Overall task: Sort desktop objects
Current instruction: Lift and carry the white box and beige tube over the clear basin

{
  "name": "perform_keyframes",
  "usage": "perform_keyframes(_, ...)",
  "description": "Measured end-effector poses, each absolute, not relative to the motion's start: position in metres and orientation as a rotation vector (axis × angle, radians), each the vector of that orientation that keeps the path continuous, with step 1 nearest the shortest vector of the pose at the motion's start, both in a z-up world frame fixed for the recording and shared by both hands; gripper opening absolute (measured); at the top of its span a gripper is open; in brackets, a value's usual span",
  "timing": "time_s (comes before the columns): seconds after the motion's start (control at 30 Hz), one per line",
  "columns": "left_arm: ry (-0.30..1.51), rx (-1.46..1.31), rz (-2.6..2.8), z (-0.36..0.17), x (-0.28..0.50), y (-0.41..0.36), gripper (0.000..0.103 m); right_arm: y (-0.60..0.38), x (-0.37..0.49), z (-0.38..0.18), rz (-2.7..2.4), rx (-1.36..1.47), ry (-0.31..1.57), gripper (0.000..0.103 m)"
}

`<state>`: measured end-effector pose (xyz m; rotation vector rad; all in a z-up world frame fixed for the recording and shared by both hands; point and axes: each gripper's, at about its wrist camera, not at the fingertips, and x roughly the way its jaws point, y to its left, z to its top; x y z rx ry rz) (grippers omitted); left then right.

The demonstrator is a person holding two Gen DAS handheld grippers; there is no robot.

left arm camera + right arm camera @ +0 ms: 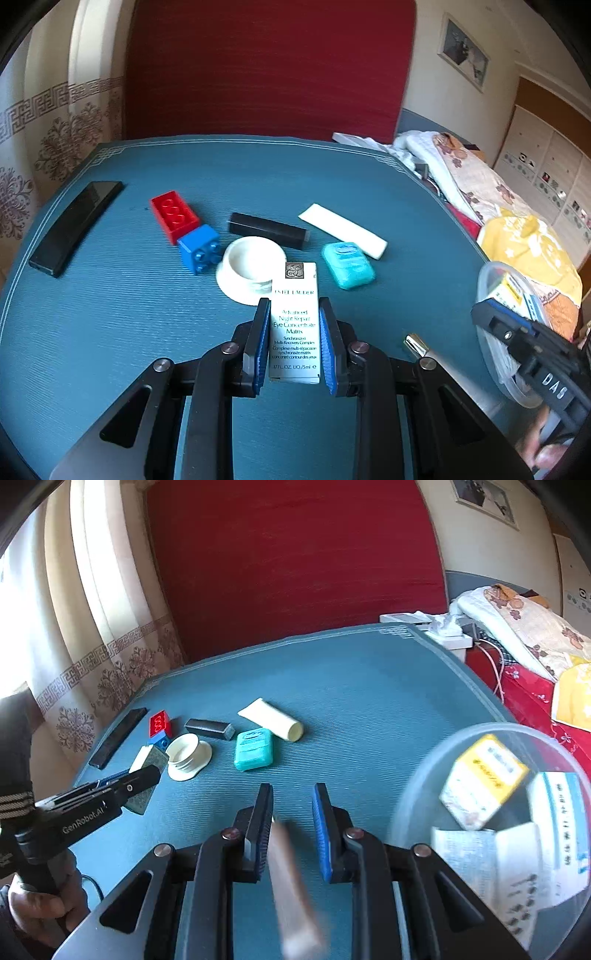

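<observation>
My left gripper (293, 301) is shut on a white Estée Lauder box (294, 325), held upright just above the blue mat (110, 314). Ahead on the mat lie a red brick (173, 216), a blue brick (199, 249), a white cap (251, 267), a black bar (267, 230), a white tube (343, 230) and a teal case (349, 266). My right gripper (291, 788) hovers with its jaws a narrow gap apart. A blurred slim stick (291, 878) with a silver tip shows under that gap, apparently on the mat and not clamped.
A clear plastic tub (417, 775) holding a yellow box (480, 781) and other cartons sits at the right. A flat black slab (75, 227) lies at the mat's left edge. A red panel stands behind the table, a bed with bedding lies to the right, and a curtain hangs on the left.
</observation>
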<state>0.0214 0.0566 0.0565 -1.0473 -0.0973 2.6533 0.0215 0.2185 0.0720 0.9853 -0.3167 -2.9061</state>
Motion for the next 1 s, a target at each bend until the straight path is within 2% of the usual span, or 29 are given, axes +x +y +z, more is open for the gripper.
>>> perform_keyframes(0.2,-0.057,-1.048,2.625,0.054,0.031,0.074,0.027,0.234,0.036,0.074,-2.903,0.985,-0.364,0.018)
perform_keyframes(0.4,-0.033,-1.06,2.607,0.051,0.036,0.082,0.027,0.233,0.037,0.061,-2.806,1.049,-0.399,0.019)
perform_keyframes(0.57,-0.033,-1.061,2.605,0.051,0.037,0.082,0.027,0.215,0.033,0.052,-2.774,1.084,-0.276,0.024)
perform_keyframes(1.0,-0.035,-1.081,2.594,0.047,0.034,0.083,0.027,0.188,0.006,0.022,-2.728,1.229,-0.072,0.027)
